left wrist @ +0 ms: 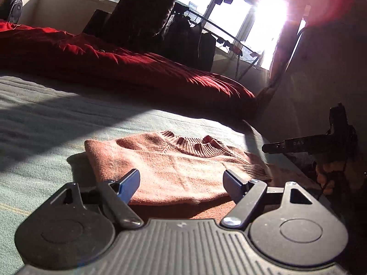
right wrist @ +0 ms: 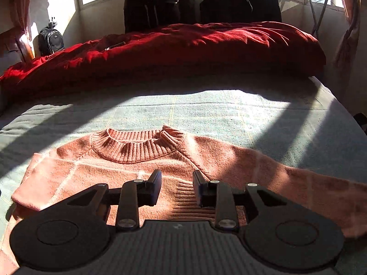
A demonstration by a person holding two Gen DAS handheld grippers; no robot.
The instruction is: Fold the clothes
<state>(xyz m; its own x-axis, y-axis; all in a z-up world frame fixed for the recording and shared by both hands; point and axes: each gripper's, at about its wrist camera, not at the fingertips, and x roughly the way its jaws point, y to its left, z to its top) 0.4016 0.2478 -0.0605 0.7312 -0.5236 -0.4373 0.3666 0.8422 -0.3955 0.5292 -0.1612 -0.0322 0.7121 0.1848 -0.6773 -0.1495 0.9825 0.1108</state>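
Here, a rust-orange knitted sweater lies flat on a bed covered in pale grey-green cloth, part in sunlight and part in shadow. Its ribbed collar points away from the cameras, towards a rumpled red duvet heaped across the far side of the bed. So the sweater's body runs from near edge to far edge, collar farthest.

In the right wrist view, one sleeve stretches out to the right of the collar, lying crosswise to the body. On the left of the collar the sweater ends in a straight folded edge. A ribbed cuff or hem lies on top of the body just nearer than the collar; it is probably the other sleeve's end, though the gripper hides part of it.

The right gripper hovers above that ribbed patch with its jaws a narrow gap apart and nothing between them. The left gripper hovers over the sweater's near edge, on the folded side, with its jaws spread wide and holding nothing. The left wrist view shows the right gripper from the side, to the right of the sweater.

Beyond the duvet, dark clothes hang before bright windows, and a backpack sits at the far left.
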